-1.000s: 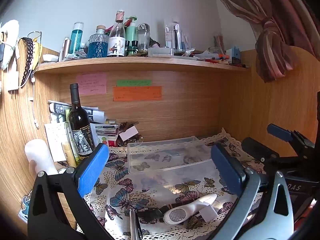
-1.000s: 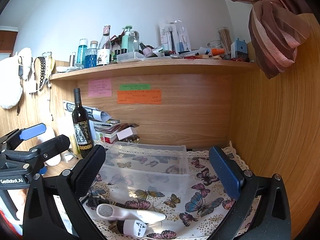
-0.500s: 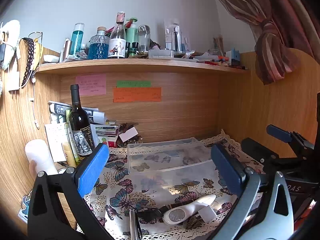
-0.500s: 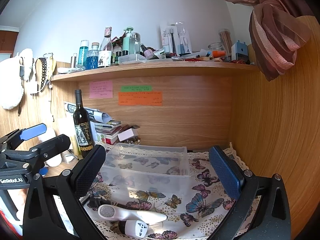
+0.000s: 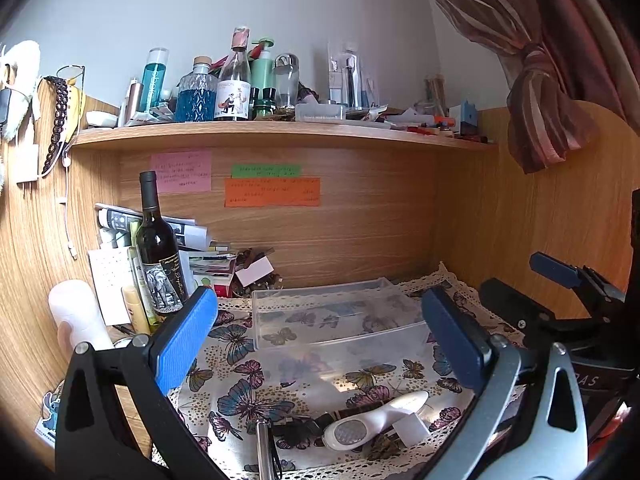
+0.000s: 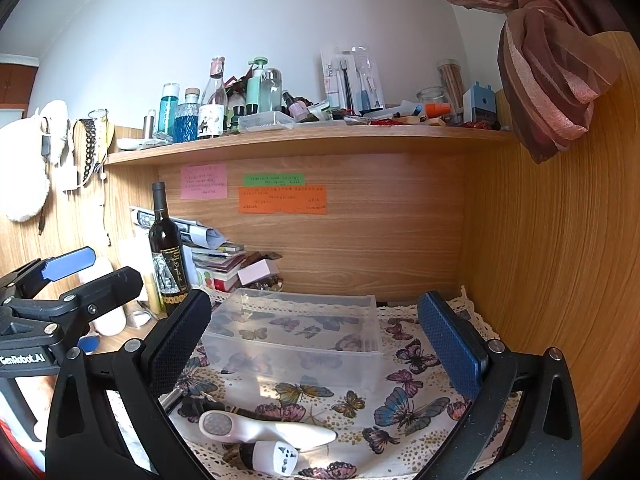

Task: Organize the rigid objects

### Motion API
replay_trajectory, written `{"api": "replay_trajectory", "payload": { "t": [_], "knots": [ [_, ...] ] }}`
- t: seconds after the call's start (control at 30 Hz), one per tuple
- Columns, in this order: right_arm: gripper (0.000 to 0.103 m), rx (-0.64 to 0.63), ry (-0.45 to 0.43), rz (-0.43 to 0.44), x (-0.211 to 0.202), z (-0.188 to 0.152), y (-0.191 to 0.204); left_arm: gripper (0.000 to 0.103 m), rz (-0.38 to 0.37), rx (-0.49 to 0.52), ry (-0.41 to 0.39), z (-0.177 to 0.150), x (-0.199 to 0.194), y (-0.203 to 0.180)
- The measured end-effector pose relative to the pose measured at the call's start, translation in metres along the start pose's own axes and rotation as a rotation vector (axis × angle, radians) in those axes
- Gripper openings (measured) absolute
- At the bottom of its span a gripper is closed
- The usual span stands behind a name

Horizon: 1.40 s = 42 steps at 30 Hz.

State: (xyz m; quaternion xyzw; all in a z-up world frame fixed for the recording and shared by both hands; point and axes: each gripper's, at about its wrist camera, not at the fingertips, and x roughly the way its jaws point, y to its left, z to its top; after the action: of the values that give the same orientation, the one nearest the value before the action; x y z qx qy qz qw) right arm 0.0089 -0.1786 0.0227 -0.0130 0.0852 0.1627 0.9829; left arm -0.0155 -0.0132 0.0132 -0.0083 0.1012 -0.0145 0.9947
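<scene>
A clear plastic bin (image 5: 336, 316) (image 6: 296, 332) stands empty on the butterfly cloth against the wooden back wall. In front of it lie a white foot-file device (image 5: 372, 420) (image 6: 268, 430), a white travel adapter (image 6: 274, 458) (image 5: 410, 428), a dark stick-like item (image 5: 360, 412) and a metal rod (image 5: 262, 448). My left gripper (image 5: 320, 340) is open and empty, held above these items. My right gripper (image 6: 316, 344) is open and empty, also above them. Each gripper shows at the edge of the other's view.
A dark wine bottle (image 5: 158, 248) (image 6: 168, 256), papers and books stand at the back left. A white cylinder (image 5: 78, 316) stands at the far left. The wooden shelf (image 5: 280, 132) overhead is crowded with bottles. A wooden side wall (image 6: 552, 260) closes the right.
Both views have tilted up very slightly; the objects on the cloth have not moved. Both grippers stay open.
</scene>
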Motion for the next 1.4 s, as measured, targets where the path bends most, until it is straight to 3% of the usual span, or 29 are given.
{"api": "replay_trajectory", "payload": {
  "t": [0.5,0.7,0.77,0.8,0.9,1.13,1.4],
  "knots": [
    [0.103,-0.012,-0.006,0.003,0.001,0.000,0.003,0.103,0.012,-0.006,-0.002,0.002,0.001,0.002],
    [0.103,-0.036,0.020,0.024,0.009,-0.005,0.005,0.103,0.021,-0.011,0.055,-0.009,0.014,0.014],
    [0.103,-0.052,0.057,0.038,0.018,-0.012,0.005,0.101,0.026,-0.018,0.097,-0.018,0.021,0.021],
    [0.103,-0.057,0.081,0.046,0.023,-0.017,0.005,0.092,0.031,-0.024,0.124,-0.023,0.025,0.025],
    [0.103,-0.065,0.167,0.078,0.040,-0.033,0.002,0.078,0.036,-0.039,0.245,-0.042,0.042,0.037],
    [0.088,-0.029,0.417,0.168,0.075,-0.086,0.001,0.063,0.046,-0.080,0.446,-0.095,0.067,0.055],
    [0.074,0.044,0.574,0.181,0.086,-0.124,-0.006,0.054,0.044,-0.081,0.573,-0.137,0.073,0.052]
  ]
}}
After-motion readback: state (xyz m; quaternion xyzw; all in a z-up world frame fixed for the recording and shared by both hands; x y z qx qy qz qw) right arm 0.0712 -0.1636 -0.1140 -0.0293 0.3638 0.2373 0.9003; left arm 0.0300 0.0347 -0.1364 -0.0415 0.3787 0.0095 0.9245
